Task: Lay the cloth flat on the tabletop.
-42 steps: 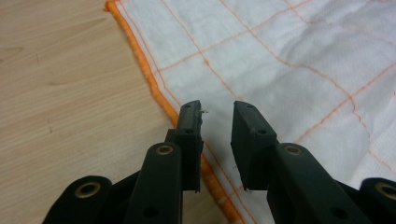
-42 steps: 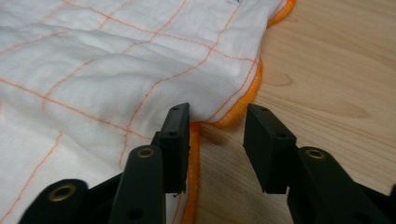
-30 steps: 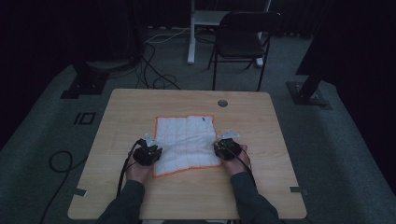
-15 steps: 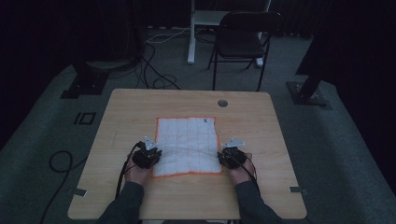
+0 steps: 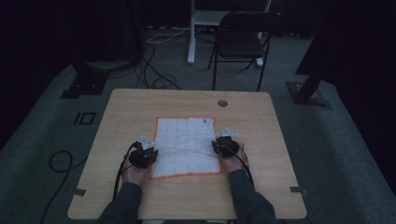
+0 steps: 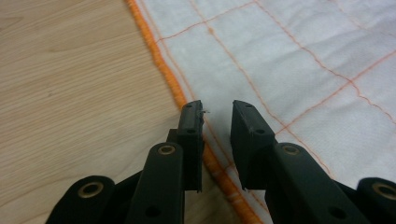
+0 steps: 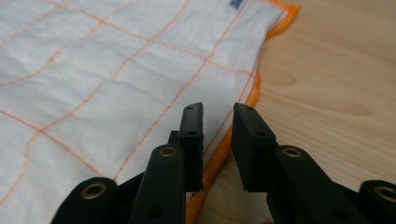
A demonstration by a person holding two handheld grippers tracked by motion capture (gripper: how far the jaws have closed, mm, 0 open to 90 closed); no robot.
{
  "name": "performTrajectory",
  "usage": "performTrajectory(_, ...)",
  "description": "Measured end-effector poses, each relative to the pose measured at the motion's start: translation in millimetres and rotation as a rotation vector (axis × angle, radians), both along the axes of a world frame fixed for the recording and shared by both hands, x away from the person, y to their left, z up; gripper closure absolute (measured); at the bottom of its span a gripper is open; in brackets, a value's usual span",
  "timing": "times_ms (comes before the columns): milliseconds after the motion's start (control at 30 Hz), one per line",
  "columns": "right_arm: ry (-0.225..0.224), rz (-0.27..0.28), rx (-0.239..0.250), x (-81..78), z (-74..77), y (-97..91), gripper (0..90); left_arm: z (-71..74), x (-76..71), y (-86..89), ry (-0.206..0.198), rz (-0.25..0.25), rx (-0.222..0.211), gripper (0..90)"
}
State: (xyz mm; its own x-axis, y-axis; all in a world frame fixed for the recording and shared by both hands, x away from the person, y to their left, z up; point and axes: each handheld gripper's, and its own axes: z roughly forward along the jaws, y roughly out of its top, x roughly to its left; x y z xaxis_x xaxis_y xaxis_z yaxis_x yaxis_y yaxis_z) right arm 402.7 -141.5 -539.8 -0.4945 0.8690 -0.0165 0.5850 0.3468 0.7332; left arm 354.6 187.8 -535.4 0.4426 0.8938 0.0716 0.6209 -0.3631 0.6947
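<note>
A white cloth (image 5: 187, 144) with an orange grid and orange hem lies spread flat on the wooden table (image 5: 140, 107). My left gripper (image 5: 150, 150) rests at the cloth's left edge. In the left gripper view its jaws (image 6: 217, 112) stand a narrow gap apart over the hem, with the cloth (image 6: 303, 70) flat beneath and nothing pinched. My right gripper (image 5: 223, 141) sits at the cloth's right edge. Its jaws (image 7: 217, 114) have just been closing and keep a narrow gap above the orange hem, with the cloth (image 7: 93, 70) lying flat below, not gripped.
A small blue tag (image 7: 236, 4) marks the cloth's far right corner. A round cable hole (image 5: 222, 102) sits near the table's far edge. Behind the table are a folding chair (image 5: 243, 37), stand bases (image 5: 308, 93) and floor cables (image 5: 154, 79).
The cloth's rumpled right side now lies flat. My right gripper drew toward the near edge, then came back up along the cloth's right hem. The left gripper stayed put.
</note>
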Motion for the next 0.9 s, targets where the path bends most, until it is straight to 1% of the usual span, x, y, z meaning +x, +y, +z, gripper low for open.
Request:
performTrajectory(67,0.005,0.007,0.013,-0.4,-1.7,0.1,74.2,0.0,-0.3,1.6,0.001,0.002,0.003,75.0)
performTrajectory(133,0.009,0.014,0.009,-3.8,-1.3,0.7,75.3,0.1,-0.6,1.5,0.000,0.002,0.006,75.0)
performTrajectory(200,0.012,0.015,0.004,-7.2,-1.1,-0.4,76.5,-0.1,-1.5,0.2,-0.004,0.000,0.008,75.6)
performTrajectory(333,0.015,0.002,0.025,-12.4,-2.2,-6.7,76.6,-0.3,-4.4,-0.9,-0.005,-0.015,0.006,75.9)
performTrajectory(467,0.014,-0.003,0.007,-16.5,-1.5,-11.8,76.1,-0.5,-6.2,-4.4,-0.003,-0.032,0.001,75.9)
performTrajectory(733,0.019,-0.018,-0.009,-23.2,-0.4,-20.7,76.0,-0.6,-11.9,-11.6,-0.003,-0.069,0.000,76.0)
performTrajectory(800,0.018,-0.018,-0.006,-25.6,-0.6,-23.1,75.9,-0.6,-13.4,-12.2,-0.002,-0.075,0.000,76.0)
performTrajectory(900,0.021,-0.019,-0.009,-28.6,-0.3,-25.0,75.4,-1.2,-15.9,-11.8,-0.002,-0.073,-0.014,75.9)
